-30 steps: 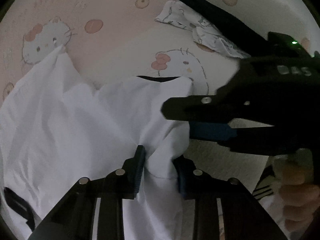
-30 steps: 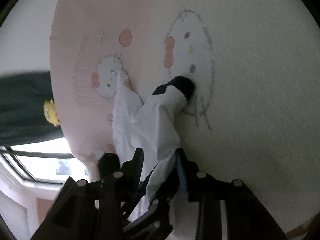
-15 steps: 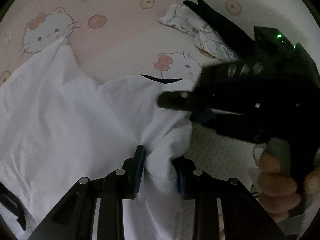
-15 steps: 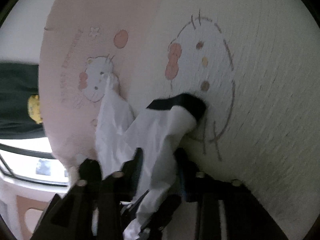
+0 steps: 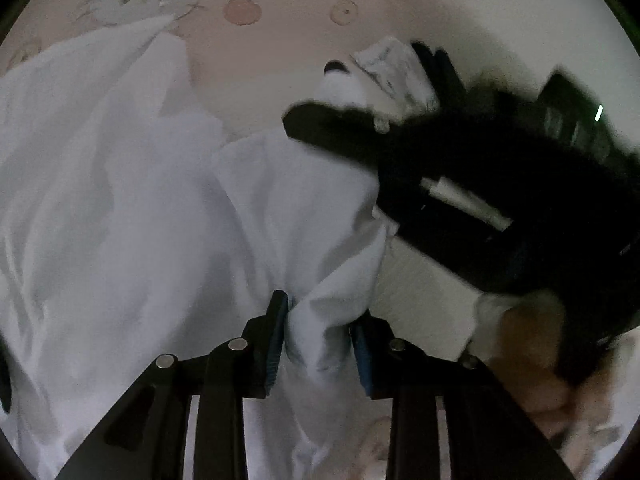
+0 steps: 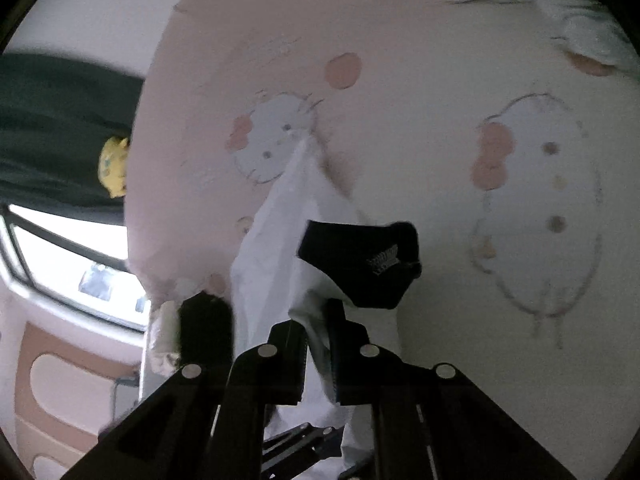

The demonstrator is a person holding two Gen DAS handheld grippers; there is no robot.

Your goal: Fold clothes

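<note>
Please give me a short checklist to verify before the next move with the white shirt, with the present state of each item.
1. Left hand-held gripper has white shirt fabric between its pads: ok.
2. Right hand-held gripper shut on the shirt near the black collar: ok.
3. Shirt lies flat, without wrinkles: not ok, it is bunched.
4. Bedsheet ahead free of other clothes: not ok, a patterned garment lies there.
5. Far shirt edge aligned: cannot tell.

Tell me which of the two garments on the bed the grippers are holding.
The plain white garment with black trim, pinched by both the left gripper and right gripper. The other, a small patterned white piece, lies untouched farther up the bedsheet.
</note>
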